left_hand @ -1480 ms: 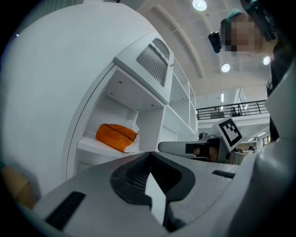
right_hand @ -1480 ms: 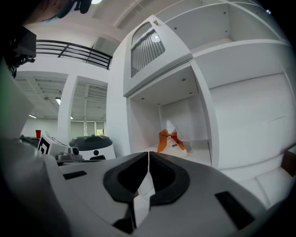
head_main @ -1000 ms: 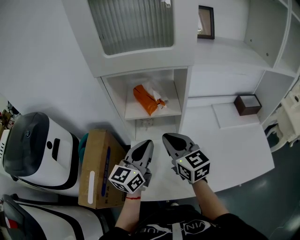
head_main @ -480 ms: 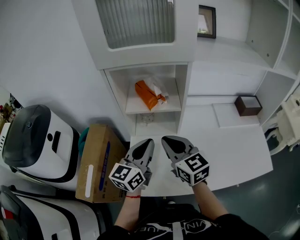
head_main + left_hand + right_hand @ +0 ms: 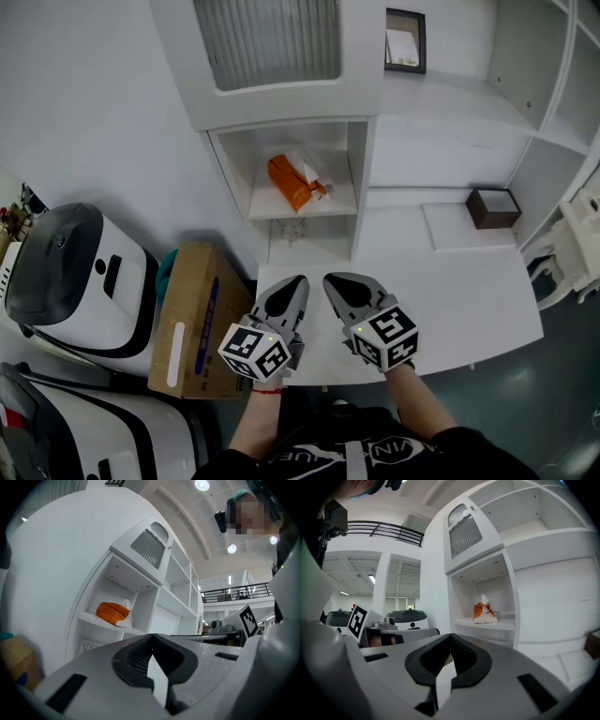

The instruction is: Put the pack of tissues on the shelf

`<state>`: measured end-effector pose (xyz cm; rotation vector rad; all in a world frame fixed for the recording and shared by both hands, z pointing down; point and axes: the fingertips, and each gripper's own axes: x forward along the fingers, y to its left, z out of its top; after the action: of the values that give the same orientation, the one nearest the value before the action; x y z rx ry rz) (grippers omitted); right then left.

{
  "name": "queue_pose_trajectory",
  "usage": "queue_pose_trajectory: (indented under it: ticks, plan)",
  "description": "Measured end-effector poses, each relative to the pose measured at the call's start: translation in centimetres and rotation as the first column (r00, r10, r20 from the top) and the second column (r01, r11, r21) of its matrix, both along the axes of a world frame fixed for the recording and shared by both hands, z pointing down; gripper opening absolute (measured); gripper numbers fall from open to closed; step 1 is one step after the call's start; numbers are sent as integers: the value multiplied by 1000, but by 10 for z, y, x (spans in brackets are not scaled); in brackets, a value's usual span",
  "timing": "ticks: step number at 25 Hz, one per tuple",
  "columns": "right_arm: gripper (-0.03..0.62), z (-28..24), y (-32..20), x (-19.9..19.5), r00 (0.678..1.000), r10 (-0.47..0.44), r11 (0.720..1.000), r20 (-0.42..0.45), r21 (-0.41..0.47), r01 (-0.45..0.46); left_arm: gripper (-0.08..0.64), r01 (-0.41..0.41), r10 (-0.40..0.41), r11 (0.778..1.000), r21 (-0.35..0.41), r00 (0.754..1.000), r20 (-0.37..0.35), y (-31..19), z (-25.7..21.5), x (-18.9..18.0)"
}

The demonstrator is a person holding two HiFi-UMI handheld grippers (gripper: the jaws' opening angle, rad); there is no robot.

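Note:
The orange and white pack of tissues (image 5: 295,182) lies on the shelf board (image 5: 330,212) of the open white cubby, with nothing touching it. It also shows as the pack (image 5: 112,612) in the left gripper view and the pack (image 5: 484,612) in the right gripper view, far ahead of the jaws. My left gripper (image 5: 291,284) and right gripper (image 5: 339,281) hover side by side over the near edge of the white counter (image 5: 450,300), well short of the cubby. Both are shut with nothing between the jaws.
A cardboard box (image 5: 192,319) stands left of the counter, beside a white machine with a dark lid (image 5: 66,281). A small brown box (image 5: 494,207) sits at the counter's far right. A framed picture (image 5: 405,40) stands on the higher shelf. More white shelving rises at the right.
Both grippers have drawn back a little from the cubby, so the pack now sits slightly farther away in the head view. The jaws stay shut and the pack has not moved.

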<state>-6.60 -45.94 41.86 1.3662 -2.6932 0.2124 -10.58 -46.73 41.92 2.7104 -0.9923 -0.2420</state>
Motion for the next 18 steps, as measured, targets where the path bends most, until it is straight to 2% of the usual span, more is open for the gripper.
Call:
queue_pose_trajectory:
  ticks: [18]
  plan:
    - [3, 11, 41, 13, 1000, 11, 1000, -7, -9, -11, 6, -15, 15, 1000, -9, 1000, 8, 36, 9, 15]
